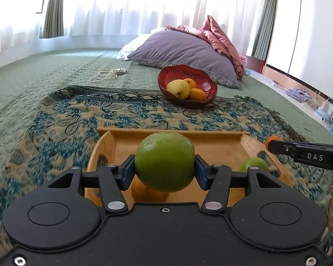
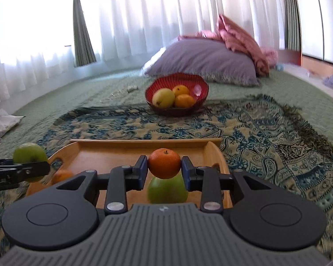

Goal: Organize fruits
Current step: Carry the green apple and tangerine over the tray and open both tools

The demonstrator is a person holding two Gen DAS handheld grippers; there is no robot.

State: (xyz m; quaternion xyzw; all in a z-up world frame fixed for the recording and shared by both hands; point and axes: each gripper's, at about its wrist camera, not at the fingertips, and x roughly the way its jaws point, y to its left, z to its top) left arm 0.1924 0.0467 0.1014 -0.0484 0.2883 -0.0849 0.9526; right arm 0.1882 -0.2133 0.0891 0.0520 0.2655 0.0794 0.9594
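My left gripper (image 1: 164,171) is shut on a green apple (image 1: 164,161) and holds it above the wooden tray (image 1: 222,146). An orange (image 1: 144,192) lies in the tray under it, and another green fruit (image 1: 253,164) lies at the tray's right. My right gripper (image 2: 164,170) is shut on an orange (image 2: 164,163) above the same tray (image 2: 122,153), with a green fruit (image 2: 167,189) below it. A red bowl (image 1: 202,75) beyond the tray holds a yellow fruit (image 1: 178,88) and two oranges (image 1: 197,94). The bowl also shows in the right wrist view (image 2: 164,81).
The tray and bowl sit on a patterned blue and beige cloth (image 1: 126,110) over a green quilted bed (image 1: 22,77). A purple pillow (image 1: 184,51) and a pink blanket (image 1: 219,37) lie behind the bowl. A cord (image 1: 108,74) lies on the quilt at the left.
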